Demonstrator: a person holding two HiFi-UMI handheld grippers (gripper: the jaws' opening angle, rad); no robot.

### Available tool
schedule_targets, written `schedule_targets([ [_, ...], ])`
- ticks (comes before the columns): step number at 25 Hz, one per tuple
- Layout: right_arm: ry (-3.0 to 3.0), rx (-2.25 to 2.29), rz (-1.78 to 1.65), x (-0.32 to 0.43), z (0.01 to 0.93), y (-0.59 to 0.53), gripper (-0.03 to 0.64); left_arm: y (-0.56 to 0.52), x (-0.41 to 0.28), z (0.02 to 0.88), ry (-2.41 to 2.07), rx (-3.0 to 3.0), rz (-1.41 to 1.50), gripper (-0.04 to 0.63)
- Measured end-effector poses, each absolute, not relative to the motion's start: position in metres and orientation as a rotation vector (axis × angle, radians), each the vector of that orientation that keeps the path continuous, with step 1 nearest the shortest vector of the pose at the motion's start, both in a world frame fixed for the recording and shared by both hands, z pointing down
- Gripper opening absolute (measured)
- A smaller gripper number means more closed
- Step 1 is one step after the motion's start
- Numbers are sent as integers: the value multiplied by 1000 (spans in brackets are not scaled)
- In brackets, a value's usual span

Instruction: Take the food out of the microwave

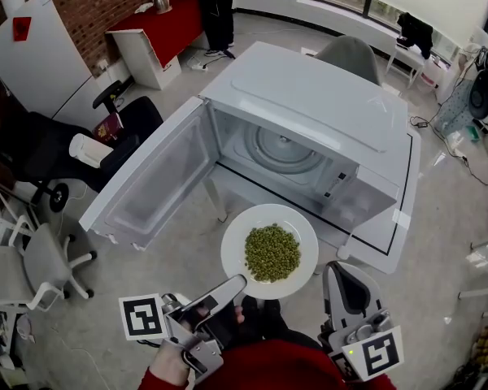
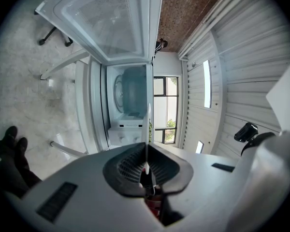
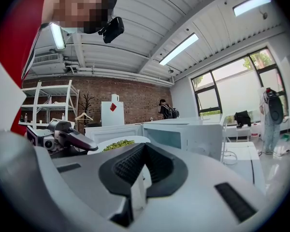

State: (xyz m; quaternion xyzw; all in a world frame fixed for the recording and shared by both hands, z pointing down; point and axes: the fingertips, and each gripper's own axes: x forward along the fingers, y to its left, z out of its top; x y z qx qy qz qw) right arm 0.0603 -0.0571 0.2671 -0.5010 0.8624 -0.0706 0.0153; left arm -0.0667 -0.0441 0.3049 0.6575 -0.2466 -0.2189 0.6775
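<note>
A white plate (image 1: 237, 238) heaped with green peas (image 1: 272, 253) hangs level just in front of the open microwave (image 1: 309, 104), outside its cavity. My left gripper (image 1: 237, 283) is shut on the plate's near-left rim; in the left gripper view that rim (image 2: 149, 124) shows edge-on as a thin white line between the jaws of the left gripper (image 2: 146, 166). The right gripper (image 1: 333, 270) sits close beside the plate's right edge, jaws together, holding nothing I can see. From the right gripper view the peas (image 3: 117, 144) lie left of the right gripper (image 3: 137, 178). The glass turntable (image 1: 281, 146) is bare.
The microwave door (image 1: 150, 185) swings wide to the left. The microwave stands on a white table (image 1: 403, 218). Office chairs (image 1: 45, 266) crowd the left floor, a grey chair (image 1: 351, 55) is behind the microwave, and a red-topped table (image 1: 167, 23) stands by the brick wall.
</note>
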Motion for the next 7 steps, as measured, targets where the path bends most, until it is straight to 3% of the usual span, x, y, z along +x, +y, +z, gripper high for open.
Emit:
schedule_targets([
  [7,2676,-1549,-178,57,262,-61,14,-47,-66,305,-551,1471,-492,23],
])
